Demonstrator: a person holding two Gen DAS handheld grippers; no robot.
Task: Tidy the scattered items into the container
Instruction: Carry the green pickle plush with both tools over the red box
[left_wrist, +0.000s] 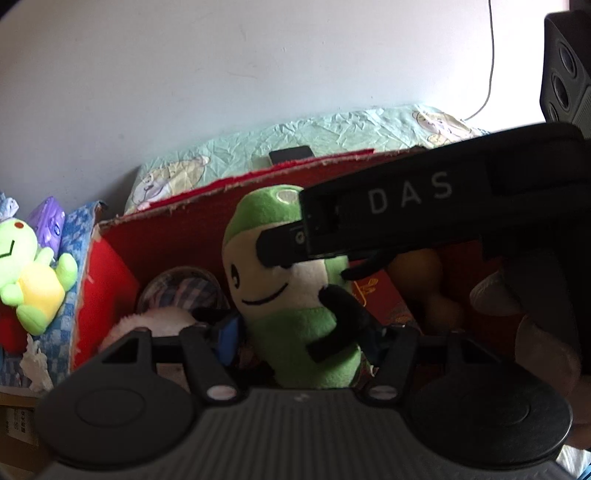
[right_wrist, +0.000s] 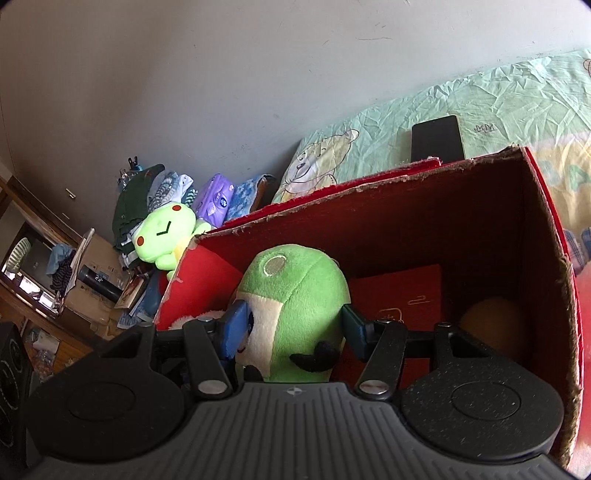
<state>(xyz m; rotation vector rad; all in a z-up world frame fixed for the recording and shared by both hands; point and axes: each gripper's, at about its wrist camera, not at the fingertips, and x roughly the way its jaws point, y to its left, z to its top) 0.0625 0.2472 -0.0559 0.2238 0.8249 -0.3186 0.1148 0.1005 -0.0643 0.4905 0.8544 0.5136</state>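
A green and white plush toy (left_wrist: 295, 295) with a smiling face stands upright inside the red cardboard box (left_wrist: 236, 184). My left gripper (left_wrist: 301, 343) is shut on its lower body, one blue pad on each side. My right gripper (right_wrist: 295, 328) is shut on the same plush toy (right_wrist: 295, 288), with its blue pads squeezing the head. In the left wrist view the right gripper's black body (left_wrist: 424, 206) crosses from the right. The box (right_wrist: 369, 184) also holds a red booklet (right_wrist: 406, 295), an orange-yellow round thing (right_wrist: 487, 321) and a white fluffy item (left_wrist: 155, 321).
A light-green frog plush (right_wrist: 162, 236) sits outside the box on the left, near a purple tissue pack (right_wrist: 214, 199) and piled clothes. A black phone (right_wrist: 437, 138) lies on the green bedsheet behind the box. A black speaker (left_wrist: 565, 74) stands at the far right. A person's fingers (left_wrist: 517, 302) hold the right gripper.
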